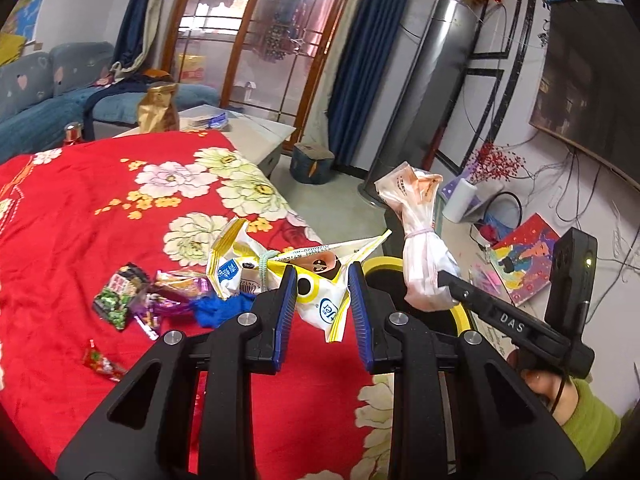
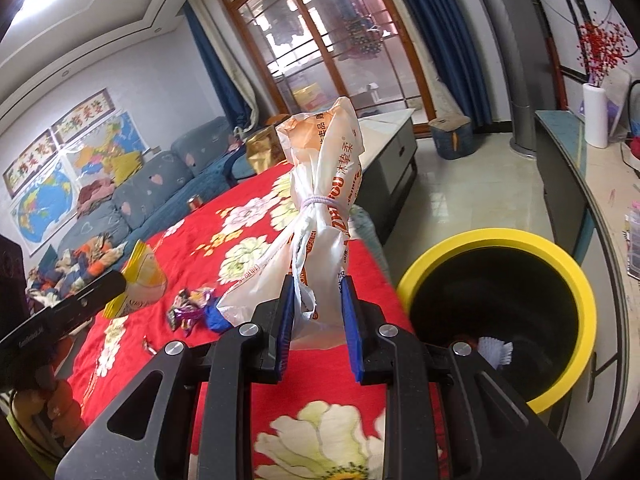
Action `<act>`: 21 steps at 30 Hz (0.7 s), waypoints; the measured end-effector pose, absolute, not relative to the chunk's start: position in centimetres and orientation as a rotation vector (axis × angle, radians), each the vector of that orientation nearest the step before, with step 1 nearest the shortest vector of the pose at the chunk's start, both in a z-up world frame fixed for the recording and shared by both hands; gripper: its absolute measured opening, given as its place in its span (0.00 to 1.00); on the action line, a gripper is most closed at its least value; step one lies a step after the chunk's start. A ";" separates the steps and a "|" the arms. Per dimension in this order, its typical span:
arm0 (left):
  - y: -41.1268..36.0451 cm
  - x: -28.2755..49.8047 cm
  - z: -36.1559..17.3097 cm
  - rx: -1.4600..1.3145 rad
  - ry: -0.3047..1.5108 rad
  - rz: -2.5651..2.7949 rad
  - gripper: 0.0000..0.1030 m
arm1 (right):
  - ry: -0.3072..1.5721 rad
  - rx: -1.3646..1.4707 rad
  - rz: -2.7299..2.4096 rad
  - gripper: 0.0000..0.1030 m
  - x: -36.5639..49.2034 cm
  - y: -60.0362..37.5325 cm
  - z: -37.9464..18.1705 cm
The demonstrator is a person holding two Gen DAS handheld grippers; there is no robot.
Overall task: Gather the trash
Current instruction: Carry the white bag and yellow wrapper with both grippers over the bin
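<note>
Left wrist view: the left tool (image 1: 322, 312) stands with its blue pads either side of a crumpled yellow-and-white packet (image 1: 296, 276), which is cinched at the waist by a green hair tie and is lifted clear of the red floral cloth (image 1: 80, 208); the pads look closed on the packet's lower lobe, though contact on the right pad is hard to confirm. Judgement: the packet is light, thin film, collapses under pressure and is slick, so a hold near the tied waist would be surer than on a loose flap. Loose candy wrappers (image 1: 160, 292) and a blue scrap (image 1: 216, 308) lie on the cloth just beside it. The right tool shows at the right edge, carrying a white bundle. Right wrist view: the right tool (image 2: 318, 312) is clamped on the lower tail of the white plastic bag bundle (image 2: 320, 200), bound midway by a pale elastic, standing upright above the pads. Judgement: soft, near weightless, top-heavy, liable to flop or slide out of the pads. The yellow-rimmed bin (image 2: 576, 280) stands open just beside the bed edge, to the right, with white paper already inside.
</note>
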State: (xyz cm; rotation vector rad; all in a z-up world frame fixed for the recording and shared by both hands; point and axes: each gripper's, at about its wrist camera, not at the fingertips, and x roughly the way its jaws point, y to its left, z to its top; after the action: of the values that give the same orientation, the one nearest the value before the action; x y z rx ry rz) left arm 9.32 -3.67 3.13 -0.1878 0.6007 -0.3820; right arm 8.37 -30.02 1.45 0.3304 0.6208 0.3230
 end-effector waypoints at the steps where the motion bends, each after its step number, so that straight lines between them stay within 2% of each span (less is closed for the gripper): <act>1: -4.0 9.3 3.1 -0.183 0.601 -0.387 0.20 | 0.619 0.335 0.315 0.21 8.4 -30.3 1.4; 21: -9.5 10.2 2.0 -0.105 0.632 -0.472 0.20 | 0.600 0.390 0.209 0.21 8.5 -35.6 0.5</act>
State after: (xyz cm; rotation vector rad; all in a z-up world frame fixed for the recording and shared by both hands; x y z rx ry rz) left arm 10.18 -9.48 1.99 -0.1045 0.6317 -0.4720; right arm 8.50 -35.62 0.48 0.3899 0.5996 0.2089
